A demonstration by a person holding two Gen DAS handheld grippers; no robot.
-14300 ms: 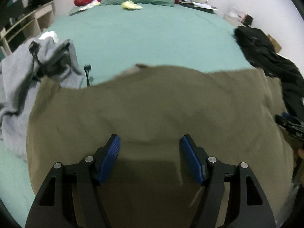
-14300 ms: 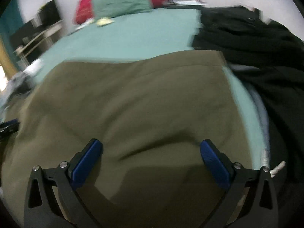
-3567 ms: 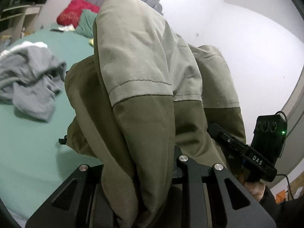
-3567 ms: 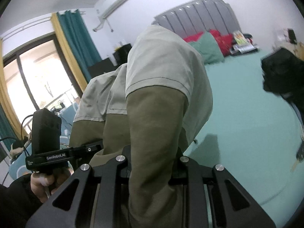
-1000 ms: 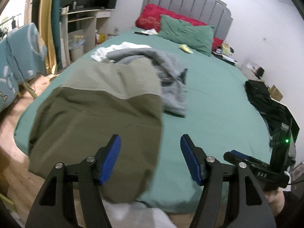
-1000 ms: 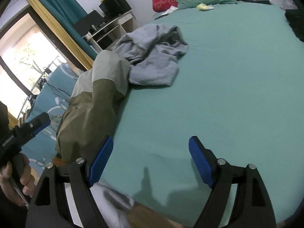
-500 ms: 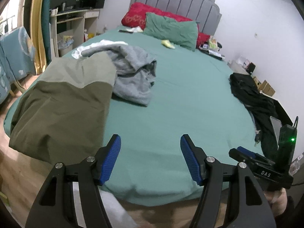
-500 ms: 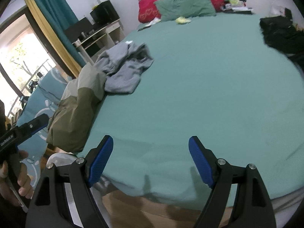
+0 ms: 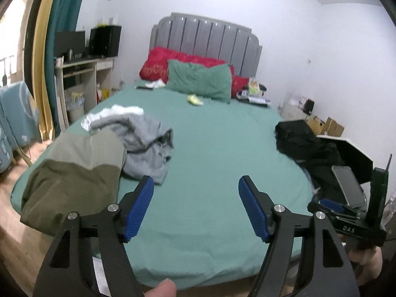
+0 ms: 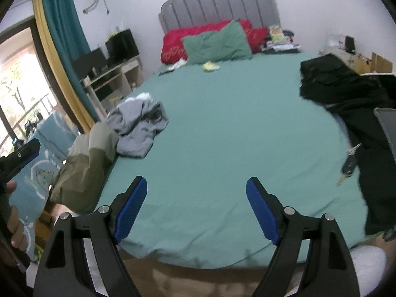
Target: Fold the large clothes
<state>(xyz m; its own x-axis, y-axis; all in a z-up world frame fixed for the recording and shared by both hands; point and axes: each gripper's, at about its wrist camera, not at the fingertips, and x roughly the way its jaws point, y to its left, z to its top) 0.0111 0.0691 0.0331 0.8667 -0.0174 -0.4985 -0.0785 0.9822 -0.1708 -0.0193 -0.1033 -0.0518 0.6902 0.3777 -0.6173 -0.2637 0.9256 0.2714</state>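
A: Far left first. The olive garment [image 9: 74, 173] is bundled on the bed's [image 9: 210, 153] left foot corner, part of it hanging over the edge. Two-tone: paler band on top, darker below.

B: Touching the grey sweatshirt [image 9: 146, 143]?

A: Overlapping it, from both views. The sweatshirt is crumpled just behind, with something white [image 9: 116, 112] past it; can't tell what that is.

B: Tools?

A: Left tool [image 9: 195, 208]: jaws spread, having just widened a little, nothing between the pads but bare sheet. Right tool [image 10: 196, 210]: spread wide too, empty. Both back off the foot of the bed, aimed up the middle.

B: So which way to the next piece?

A: My read: the sweatshirt lies ahead and to the left of both tools, the left one nearer. The black clothes [image 10: 346, 94] run along the right edge, head to foot, nearer the right tool. Either could be next.

B: Anything hidden?

A: The black pile's near end is cut off behind a flat dark thing [image 10: 386, 128], maybe a tablet. Keys [image 10: 349, 165] lie by it. The sweatshirt's sleeves and hem can't be made out in the heap, and the olive bundle's hanging end is out of sight.
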